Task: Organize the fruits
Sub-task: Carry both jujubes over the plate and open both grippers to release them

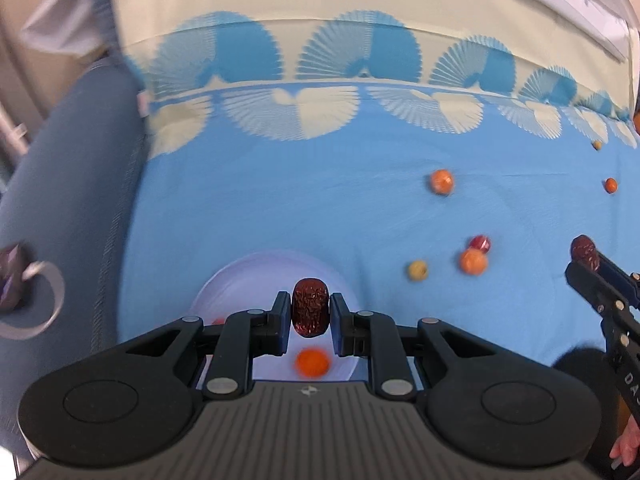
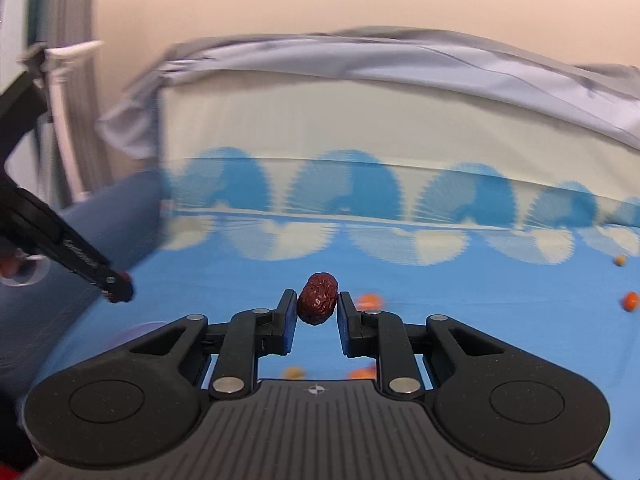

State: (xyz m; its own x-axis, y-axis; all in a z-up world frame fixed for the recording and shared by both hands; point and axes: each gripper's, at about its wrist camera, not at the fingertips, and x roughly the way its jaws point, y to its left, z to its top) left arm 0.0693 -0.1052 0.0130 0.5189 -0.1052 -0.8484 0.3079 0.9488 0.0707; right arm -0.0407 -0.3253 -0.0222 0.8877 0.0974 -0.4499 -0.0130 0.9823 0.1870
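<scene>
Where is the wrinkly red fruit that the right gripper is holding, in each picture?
Left wrist view: the right gripper's date is at the far right edge, pinched at the tip of the right gripper.
Right wrist view: the same date is in the middle, between the pads.
Shared landmark: the blue tablecloth with its fan-pattern border.

Plate (image 1: 240,276) on cloth (image 1: 320,200), left of loose fruits (image 1: 473,261); one fruit (image 1: 312,362) in plate.

Blurred orange fruit (image 1: 312,363) on white plate (image 1: 224,280), half hidden.
</scene>
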